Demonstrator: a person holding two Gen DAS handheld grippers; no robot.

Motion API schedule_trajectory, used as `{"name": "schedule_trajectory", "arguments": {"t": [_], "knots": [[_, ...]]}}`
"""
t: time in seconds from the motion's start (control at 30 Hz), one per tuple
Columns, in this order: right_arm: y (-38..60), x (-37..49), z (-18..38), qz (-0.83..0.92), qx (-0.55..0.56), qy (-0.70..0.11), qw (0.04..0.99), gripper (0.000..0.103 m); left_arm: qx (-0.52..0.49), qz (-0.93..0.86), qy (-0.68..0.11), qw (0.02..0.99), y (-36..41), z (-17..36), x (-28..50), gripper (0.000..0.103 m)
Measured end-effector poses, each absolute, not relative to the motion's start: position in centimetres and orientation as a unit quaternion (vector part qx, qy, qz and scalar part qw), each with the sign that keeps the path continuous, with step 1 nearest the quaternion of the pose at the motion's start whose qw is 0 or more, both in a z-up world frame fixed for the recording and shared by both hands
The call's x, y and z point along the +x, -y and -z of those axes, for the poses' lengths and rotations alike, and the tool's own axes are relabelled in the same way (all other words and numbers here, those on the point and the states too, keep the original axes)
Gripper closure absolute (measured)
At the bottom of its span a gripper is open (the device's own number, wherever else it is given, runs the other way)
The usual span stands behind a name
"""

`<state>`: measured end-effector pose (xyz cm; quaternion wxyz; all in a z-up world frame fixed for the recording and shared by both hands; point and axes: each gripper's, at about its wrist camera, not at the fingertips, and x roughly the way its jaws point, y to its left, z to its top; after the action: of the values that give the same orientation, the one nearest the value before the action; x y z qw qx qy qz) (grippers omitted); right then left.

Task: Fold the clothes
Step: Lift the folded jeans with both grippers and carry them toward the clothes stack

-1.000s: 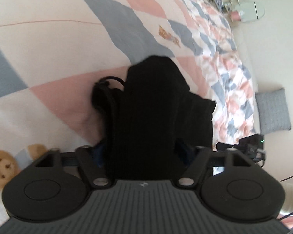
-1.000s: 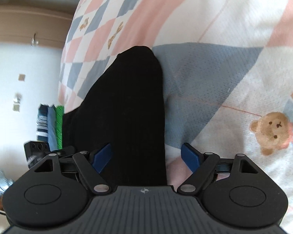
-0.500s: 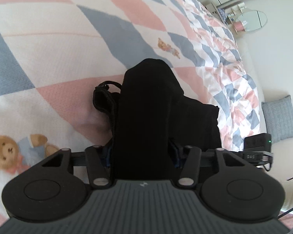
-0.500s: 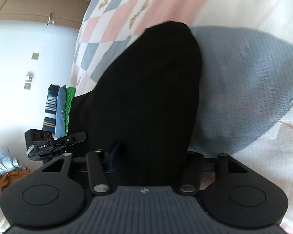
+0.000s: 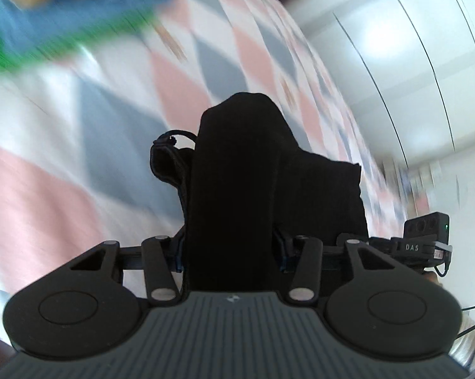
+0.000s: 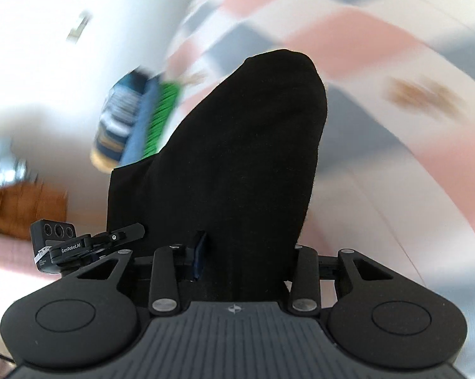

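A black garment (image 5: 237, 158) hangs folded between both grippers, lifted off the checked bedspread (image 5: 79, 126). My left gripper (image 5: 231, 246) is shut on one end of it, its blue pads pressing the cloth from both sides. A black cord loop (image 5: 171, 145) sticks out at the garment's left. In the right wrist view the same black garment (image 6: 246, 142) fills the middle. My right gripper (image 6: 246, 252) has its jaws closing on the cloth, which sits squeezed between the pads. Each view shows the other gripper's body at its edge.
A stack of folded clothes (image 6: 133, 120), striped, blue and green, lies at the far end of the bed and also shows as a blurred stack (image 5: 48, 15). A brown garment (image 6: 16, 208) lies at the left. White wardrobe doors (image 5: 411, 47) stand beyond the bed.
Both grippers closed on the black garment and lifted it off the bedspread, swinging and rolling so that the background now blurs. The folded stack has come into the left wrist view.
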<state>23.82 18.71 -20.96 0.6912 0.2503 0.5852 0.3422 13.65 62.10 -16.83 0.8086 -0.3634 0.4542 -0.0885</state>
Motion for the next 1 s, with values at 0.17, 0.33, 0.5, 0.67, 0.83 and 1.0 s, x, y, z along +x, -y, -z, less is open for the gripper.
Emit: {"name": "schedule_trajectory", "arguments": {"t": [0.17, 0.33, 0.5, 0.67, 0.83, 1.0], "knots": [[-32.3, 36.1, 14.9, -0.47, 0.154, -0.571, 0.655, 0.065, -0.4, -0.013, -0.349, 0.848, -70.5, 10.9, 14.7, 0.059], [-48.3, 46.9, 9.3, -0.562, 0.059, -0.555, 0.61, 0.065, -0.427, -0.111, -0.258, 0.86, -77.2, 8.9, 16.9, 0.059], [-61.8, 53.3, 7.0, -0.599, -0.033, -0.552, 0.579, 0.065, -0.487, -0.16, -0.235, 0.826, -82.6, 11.3, 19.9, 0.059], [-69.0, 57.2, 8.3, -0.594, -0.093, -0.579, 0.551, 0.065, -0.51, -0.168, -0.251, 0.805, -86.0, 13.5, 22.4, 0.059], [-71.9, 59.6, 11.7, -0.569, -0.117, -0.623, 0.523, 0.064, -0.504, -0.143, -0.284, 0.803, -88.3, 15.3, 24.3, 0.053], [-70.9, 60.8, 16.4, -0.527, -0.09, -0.657, 0.532, 0.042, -0.496, -0.109, -0.302, 0.807, -89.1, 15.6, 24.9, 0.053]]}}
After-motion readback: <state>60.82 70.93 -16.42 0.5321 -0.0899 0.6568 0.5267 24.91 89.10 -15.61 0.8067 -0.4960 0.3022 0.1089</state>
